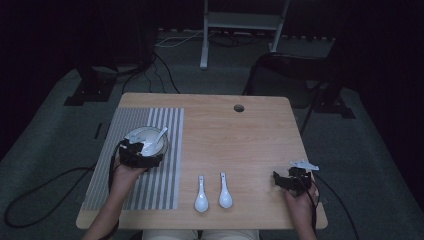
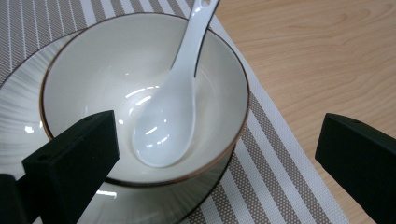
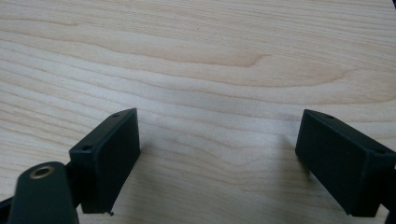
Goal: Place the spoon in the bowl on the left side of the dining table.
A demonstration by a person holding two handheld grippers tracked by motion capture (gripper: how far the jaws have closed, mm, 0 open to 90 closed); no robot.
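Note:
A white bowl (image 2: 84, 60) with a thin brown rim stands on a plate (image 2: 18, 121) on the striped placemat (image 1: 170, 130). A white ceramic spoon (image 2: 173, 107) lies inside the bowl, its handle leaning over the far rim. My left gripper (image 1: 139, 150) hovers at the bowl's near side, open, jaws wide apart and holding nothing (image 2: 217, 149). Two more white spoons (image 1: 201, 196) (image 1: 224, 192) lie side by side near the table's front edge. My right gripper (image 1: 289, 179) rests low at the front right, open over bare wood (image 3: 219, 154).
The wooden table (image 1: 235, 135) has a round cable hole (image 1: 239, 108) near its far edge. Cables trail from both grippers to the floor. A white stand (image 1: 240, 22) and dark chair legs (image 1: 280, 65) sit beyond the table.

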